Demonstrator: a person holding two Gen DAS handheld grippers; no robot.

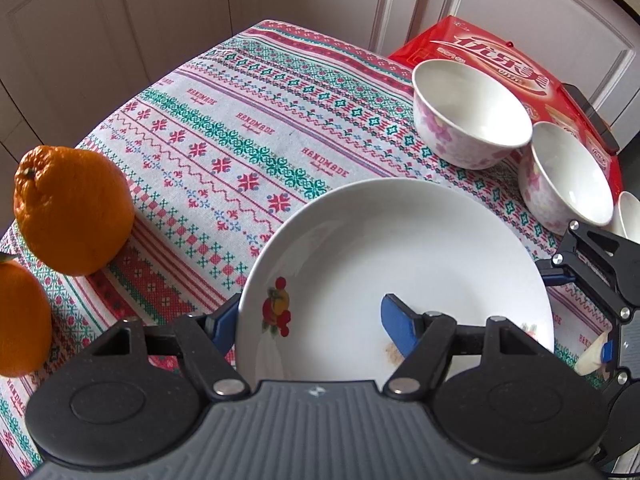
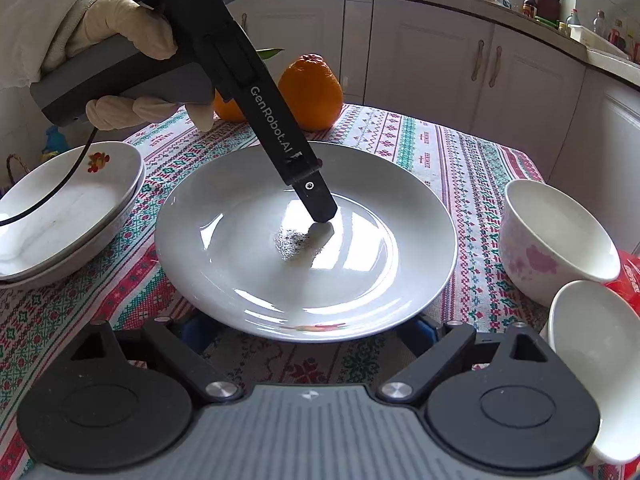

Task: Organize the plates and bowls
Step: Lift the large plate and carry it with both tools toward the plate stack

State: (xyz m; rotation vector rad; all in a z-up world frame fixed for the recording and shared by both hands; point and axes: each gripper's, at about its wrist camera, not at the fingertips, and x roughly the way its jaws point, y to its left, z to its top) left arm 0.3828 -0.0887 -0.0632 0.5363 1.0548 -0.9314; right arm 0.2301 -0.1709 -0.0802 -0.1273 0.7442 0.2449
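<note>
1. Left wrist view: the white plate (image 1: 396,272) lies on the tabletop (image 1: 224,128), empty but for a small brown smear at 6 o'clock.
2. Two floral bowls (image 1: 472,112) at 2 o'clock stand empty.
3. The left gripper (image 1: 308,320) straddles the plate's rim, one finger outside and one inside, open.
4. Right wrist view: the right gripper (image 2: 308,334) is spread wide at the plate's near edge; two stacked plates (image 2: 68,216) sit at 9 o'clock.
5. A gloved hand (image 2: 120,40) slants the left tool down into the plate.
</note>
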